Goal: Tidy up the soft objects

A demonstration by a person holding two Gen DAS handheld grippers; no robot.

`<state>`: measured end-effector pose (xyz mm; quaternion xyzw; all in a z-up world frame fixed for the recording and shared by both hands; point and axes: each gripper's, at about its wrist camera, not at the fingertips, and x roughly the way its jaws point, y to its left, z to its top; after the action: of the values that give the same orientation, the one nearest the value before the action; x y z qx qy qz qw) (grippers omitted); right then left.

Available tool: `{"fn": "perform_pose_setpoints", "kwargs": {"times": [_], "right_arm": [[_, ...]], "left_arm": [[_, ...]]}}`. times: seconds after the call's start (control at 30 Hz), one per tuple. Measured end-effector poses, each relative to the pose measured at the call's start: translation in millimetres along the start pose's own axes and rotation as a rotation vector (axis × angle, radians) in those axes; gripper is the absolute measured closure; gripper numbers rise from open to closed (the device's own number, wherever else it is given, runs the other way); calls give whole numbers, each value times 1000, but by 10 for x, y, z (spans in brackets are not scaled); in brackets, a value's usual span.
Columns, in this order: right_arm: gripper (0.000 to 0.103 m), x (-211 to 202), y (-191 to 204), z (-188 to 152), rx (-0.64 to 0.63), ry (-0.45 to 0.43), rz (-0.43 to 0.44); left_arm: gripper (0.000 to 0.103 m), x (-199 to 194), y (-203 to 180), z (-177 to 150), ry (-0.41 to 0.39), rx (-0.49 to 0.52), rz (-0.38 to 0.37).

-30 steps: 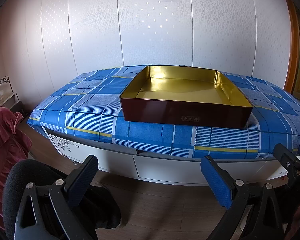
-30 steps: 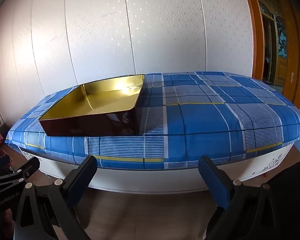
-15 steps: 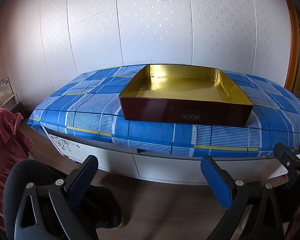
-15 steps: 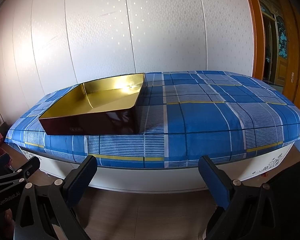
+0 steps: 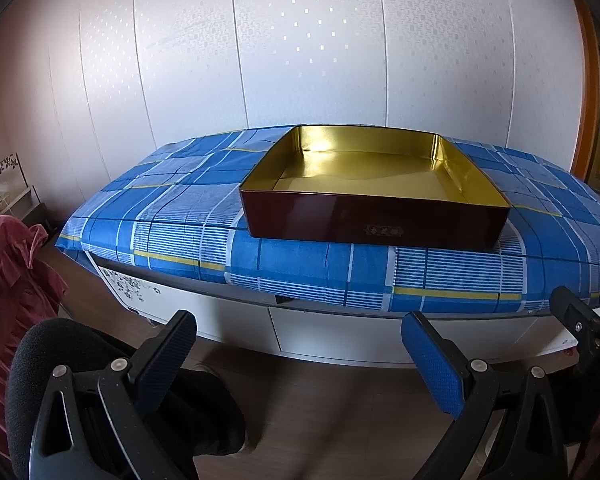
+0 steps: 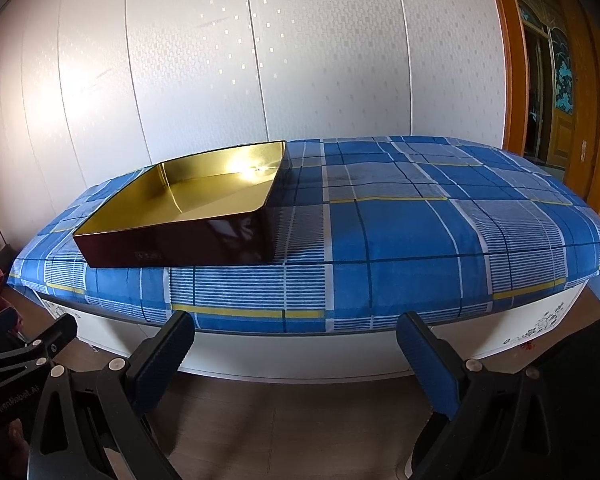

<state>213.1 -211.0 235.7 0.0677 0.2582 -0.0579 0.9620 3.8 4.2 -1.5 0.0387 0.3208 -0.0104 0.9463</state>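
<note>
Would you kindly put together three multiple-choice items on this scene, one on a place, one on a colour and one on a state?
1. Where does the box stand?
A. On the wooden floor
B. On the blue checked cloth
C. On a shelf on the wall

2. What colour is the inside of the box?
A. Gold
B. White
C. Green

3. How do the left gripper and the right gripper stand?
A. Both shut on a soft object
B. Left shut, right open
C. Both open and holding nothing

Answers:
1 B, the box's dark base rests on the cloth in both views.
2 A, its inner walls and bottom shine gold behind a dark red outer wall.
3 C, each pair of blue pads is spread wide apart with only floor and cabinet between them.
</note>
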Motion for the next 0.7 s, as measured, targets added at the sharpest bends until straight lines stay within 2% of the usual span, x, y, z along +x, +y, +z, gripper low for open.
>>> {"fn": "perform_pose_setpoints", "kwargs": {"times": [0.1, 0.17, 0.33, 0.43, 0.5, 0.57, 0.67, 0.7], "right_arm": [[0, 70, -21, -14, 7, 36, -16], [0, 171, -31, -49, -4, 85, -35], [0, 553, -69, -254, -90, 244, -104], [0, 710, -130, -368, -106, 346, -99], [0, 819, -110, -449, -137, 427, -92], [0, 976, -20, -563, -226, 489, -96], [0, 1270, 242, -843, -506, 579, -141], [0, 1399, 366, -1013, -650, 608, -156]], "left_arm": [[0, 97, 29, -19, 57, 1, -51], [0, 200, 61, -65, 107, -11, -90], [0, 425, 177, -154, 213, -66, -126], [0, 563, 292, -229, 294, -165, -239], [0, 631, 345, -276, 343, -226, -286], [0, 687, 411, -337, 359, -274, -287], [0, 712, 451, -368, 342, -289, -203], [0, 731, 437, -370, 339, -281, -185]]}}
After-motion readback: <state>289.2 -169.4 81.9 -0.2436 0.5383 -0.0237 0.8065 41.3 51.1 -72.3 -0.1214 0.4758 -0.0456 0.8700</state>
